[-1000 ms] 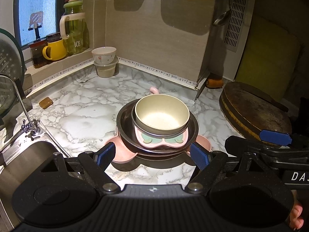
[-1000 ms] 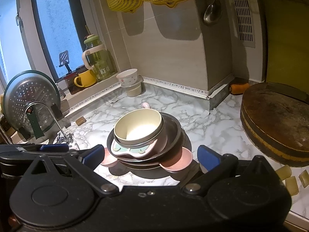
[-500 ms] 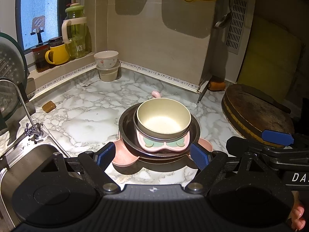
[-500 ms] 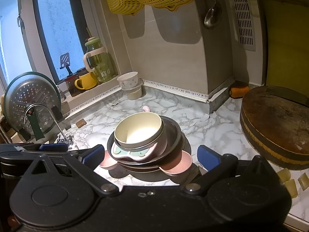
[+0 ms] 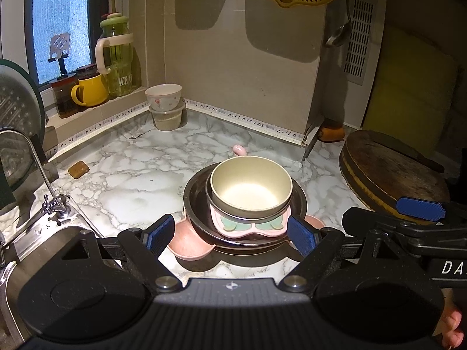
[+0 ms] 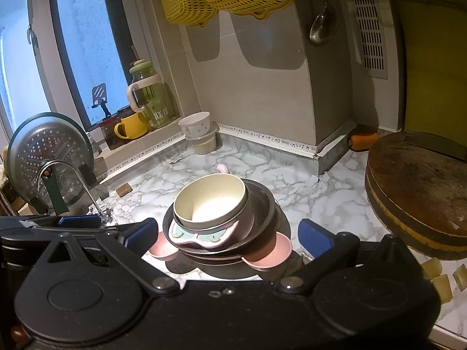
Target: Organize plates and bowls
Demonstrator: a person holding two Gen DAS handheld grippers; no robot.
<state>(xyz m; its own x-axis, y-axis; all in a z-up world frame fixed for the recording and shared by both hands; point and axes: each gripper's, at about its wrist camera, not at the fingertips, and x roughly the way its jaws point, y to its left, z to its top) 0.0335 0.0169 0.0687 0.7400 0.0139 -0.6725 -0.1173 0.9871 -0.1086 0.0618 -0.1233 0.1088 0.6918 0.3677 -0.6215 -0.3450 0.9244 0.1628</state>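
A: From the left we count one faucet, one yellow mug, one green jug on the sill, then two cups stacked in the corner.

B: And mid-counter we see one stack: one cream bowl in one pink dish, inside one steel bowl, on one pink plate.

A: Our left gripper hangs spread wide, gripping nothing, stack just ahead.

B: Our right gripper likewise gapes empty. One round chopping board far right.
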